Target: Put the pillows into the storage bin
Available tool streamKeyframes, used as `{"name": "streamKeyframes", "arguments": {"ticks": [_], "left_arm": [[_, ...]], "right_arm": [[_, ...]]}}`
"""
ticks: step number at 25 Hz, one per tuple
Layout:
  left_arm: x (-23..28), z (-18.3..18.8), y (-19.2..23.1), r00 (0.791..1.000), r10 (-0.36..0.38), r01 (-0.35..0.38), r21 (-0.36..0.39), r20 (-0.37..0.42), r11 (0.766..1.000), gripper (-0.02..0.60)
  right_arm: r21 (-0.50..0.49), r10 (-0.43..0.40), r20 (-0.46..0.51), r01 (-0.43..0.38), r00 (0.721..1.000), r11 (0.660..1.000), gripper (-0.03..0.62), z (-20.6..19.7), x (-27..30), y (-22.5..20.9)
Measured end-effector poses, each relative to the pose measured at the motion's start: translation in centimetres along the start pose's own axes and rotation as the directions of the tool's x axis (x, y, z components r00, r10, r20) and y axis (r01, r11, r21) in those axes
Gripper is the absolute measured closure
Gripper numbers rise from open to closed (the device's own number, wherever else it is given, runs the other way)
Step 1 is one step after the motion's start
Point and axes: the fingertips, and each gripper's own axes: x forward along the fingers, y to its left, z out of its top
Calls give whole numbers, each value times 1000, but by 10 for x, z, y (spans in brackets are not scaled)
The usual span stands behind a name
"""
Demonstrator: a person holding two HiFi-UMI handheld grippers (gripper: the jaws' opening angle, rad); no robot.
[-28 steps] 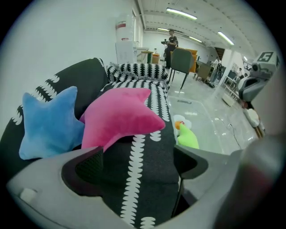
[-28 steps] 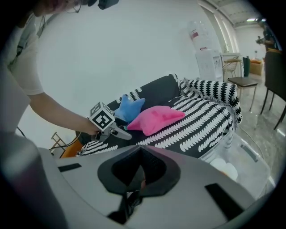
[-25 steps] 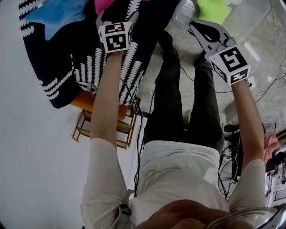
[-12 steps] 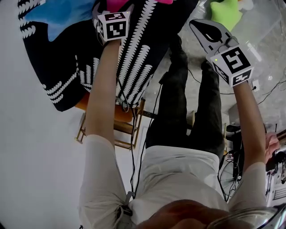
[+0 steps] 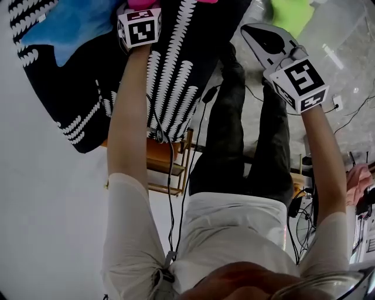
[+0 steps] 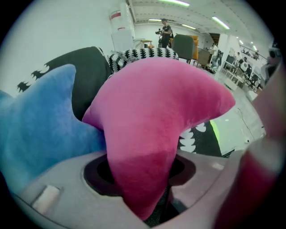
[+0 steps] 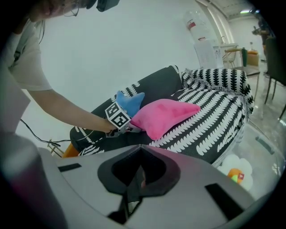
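A pink pillow [image 6: 156, 116] lies on a black sofa with white leaf print [image 7: 210, 112], beside a blue star-shaped pillow [image 6: 40, 129]. My left gripper [image 6: 143, 197] has just been closing, and its jaws now pinch a corner of the pink pillow. In the head view only that gripper's marker cube [image 5: 139, 26] shows, with the pink pillow [image 5: 140, 3] at the top edge. My right gripper [image 5: 252, 29] hovers shut and empty over the floor beside the sofa. A clear storage bin [image 5: 334, 35] at top right holds a green pillow [image 5: 290, 12].
A wooden stool [image 5: 158, 170] stands under the sofa's near end, and cables run down past it. The clear bin's rim [image 7: 263, 143] lies below the sofa's right end with a white and orange soft thing [image 7: 234, 167] in it. People stand far off [image 6: 166, 31].
My left arm has reached further up the head view onto the pink pillow, its cube now near the top edge. The right gripper has barely shifted.
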Motion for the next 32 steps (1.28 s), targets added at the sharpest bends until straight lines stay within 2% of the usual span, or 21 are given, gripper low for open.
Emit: {"name": "streamKeyframes", "arguments": {"ticks": [2, 5, 8, 12, 21, 26, 32], "left_arm": [[-12, 12, -5, 999, 19, -20, 29, 45, 999, 365], [-32, 28, -11, 994, 45, -51, 56, 104, 997, 393], [-44, 41, -21, 990, 45, -54, 65, 135, 996, 399], [-57, 63, -51, 986, 15, -37, 127, 169, 991, 399], [-82, 103, -160, 980, -77, 26, 265, 183, 964, 393], [-87, 114, -222, 978, -114, 53, 319, 177, 946, 390], [-88, 128, -316, 972, -181, 110, 394, 147, 913, 388]], "right_arm": [[-1, -5, 0, 5, 1000, 1000, 594, -3, -8, -1], [-2, -12, 4, 12, 1000, 1000, 594, -4, -21, 2], [2, -17, 11, 17, 1000, 1000, 594, -4, -34, -1], [1, -32, 34, 32, 999, 999, 594, -4, -53, -12], [14, -71, 80, 71, 994, 997, 594, -28, -128, -26], [42, -108, 92, 105, 990, 994, 594, -59, -175, -41], [87, -158, 97, 150, 983, 985, 594, -107, -239, -65]]}}
